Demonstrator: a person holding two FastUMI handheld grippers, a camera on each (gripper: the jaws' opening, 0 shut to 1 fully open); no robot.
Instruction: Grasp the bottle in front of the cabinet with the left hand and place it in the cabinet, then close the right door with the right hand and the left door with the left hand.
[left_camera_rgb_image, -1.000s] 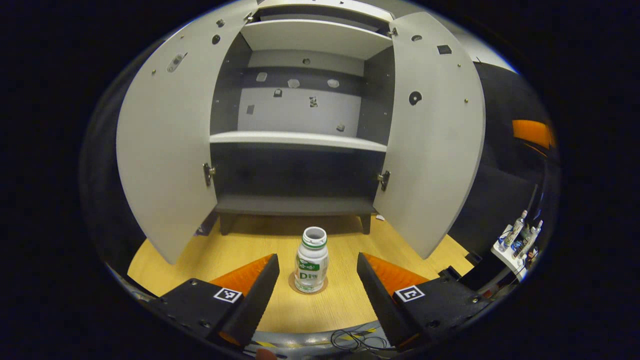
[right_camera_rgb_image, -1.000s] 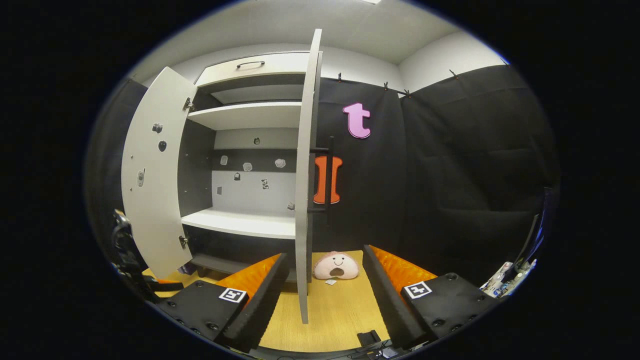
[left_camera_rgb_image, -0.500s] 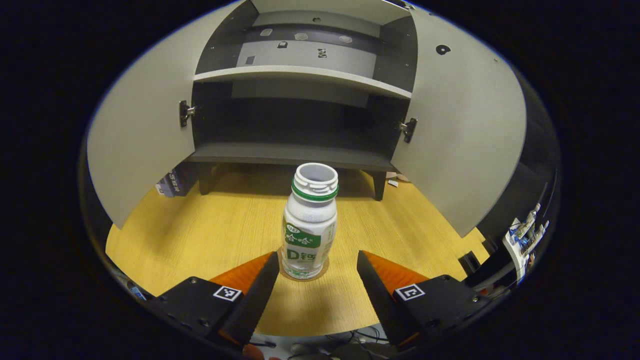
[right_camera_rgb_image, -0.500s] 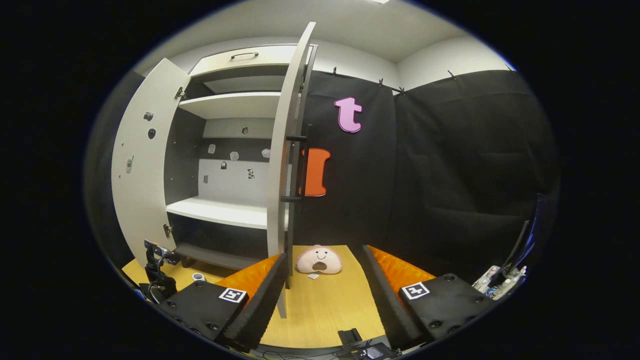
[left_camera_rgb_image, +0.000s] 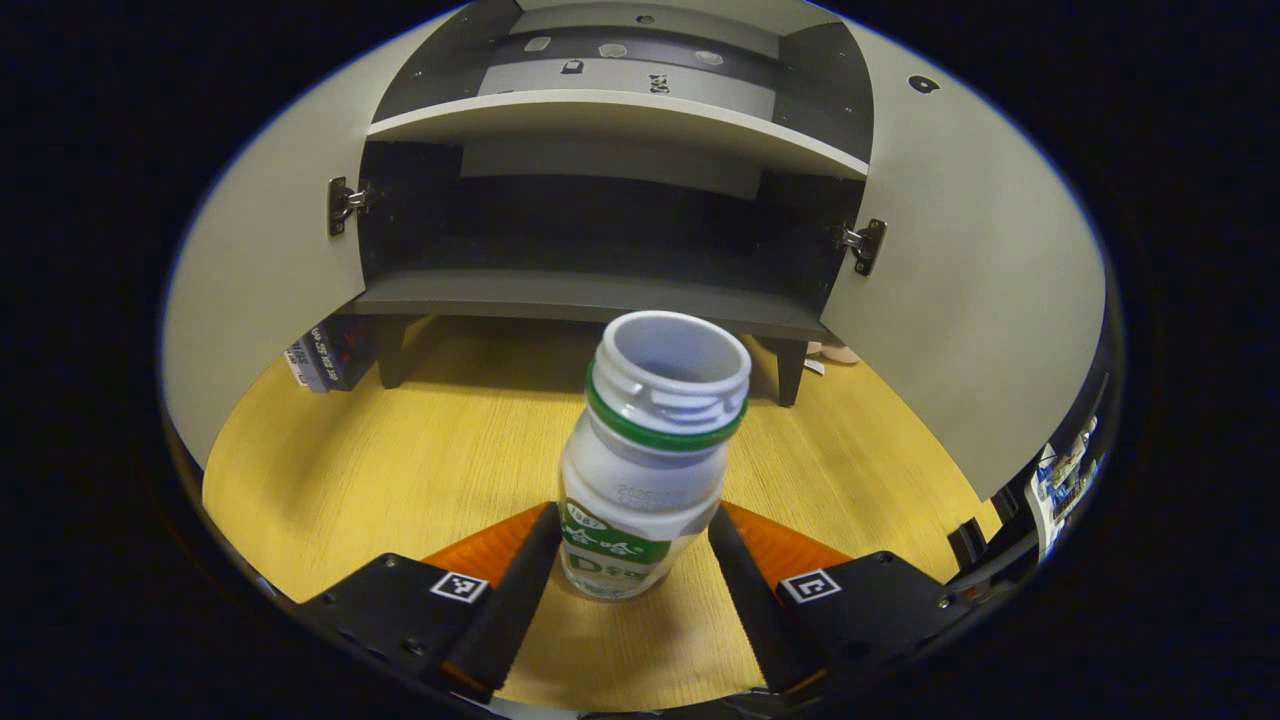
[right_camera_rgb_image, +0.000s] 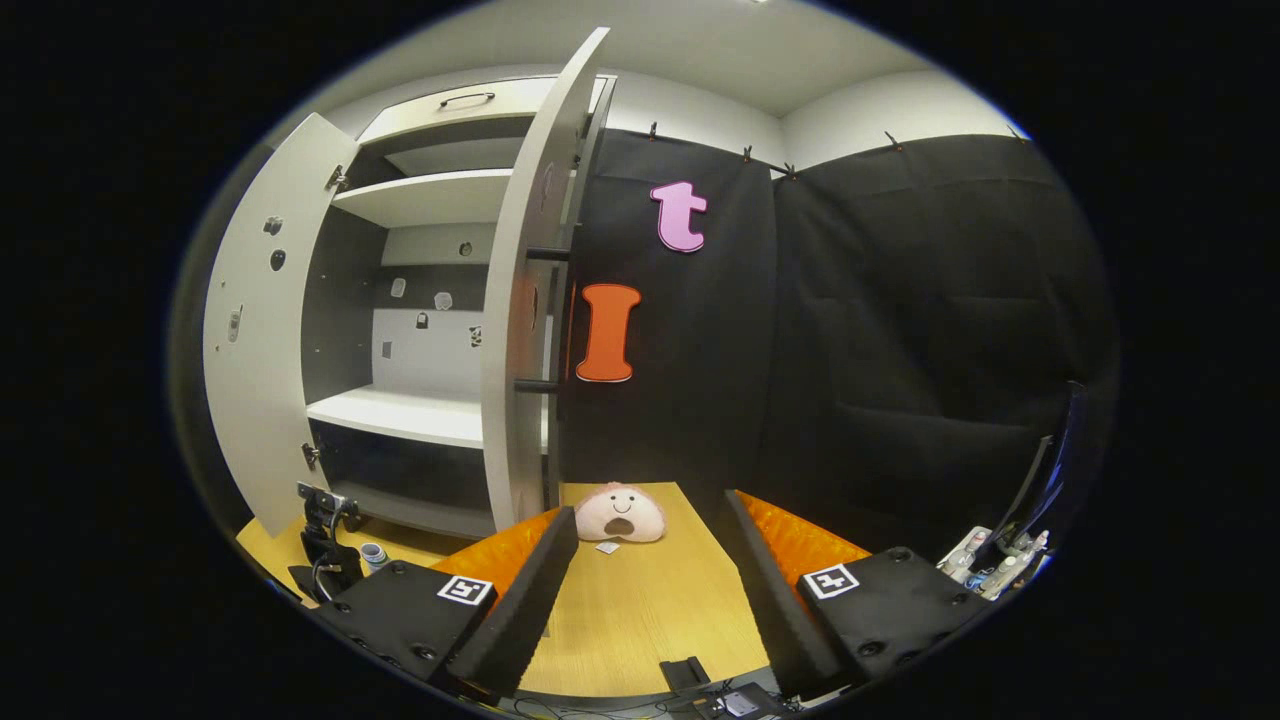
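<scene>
Between the fingers of the left gripper (left_camera_rgb_image: 628, 585) stands the capless plastic bottle (left_camera_rgb_image: 640, 460), tilted toward one o'clock on the wooden bench (left_camera_rgb_image: 400, 460); whether both fingers press it, I cannot tell. Beyond, at twelve o'clock, the cabinet (left_camera_rgb_image: 600, 290) gapes, both doors wide. At the right gripper (right_camera_rgb_image: 645, 580), fingers spread apart, empty; the right door (right_camera_rgb_image: 520, 330) stands at eleven o'clock.

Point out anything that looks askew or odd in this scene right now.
The bottle stands out: it leans to the right between the left gripper fingers rather than standing upright on the wooden table, and it has no cap, its mouth open. Both cabinet doors are open, as the task expects.
</scene>
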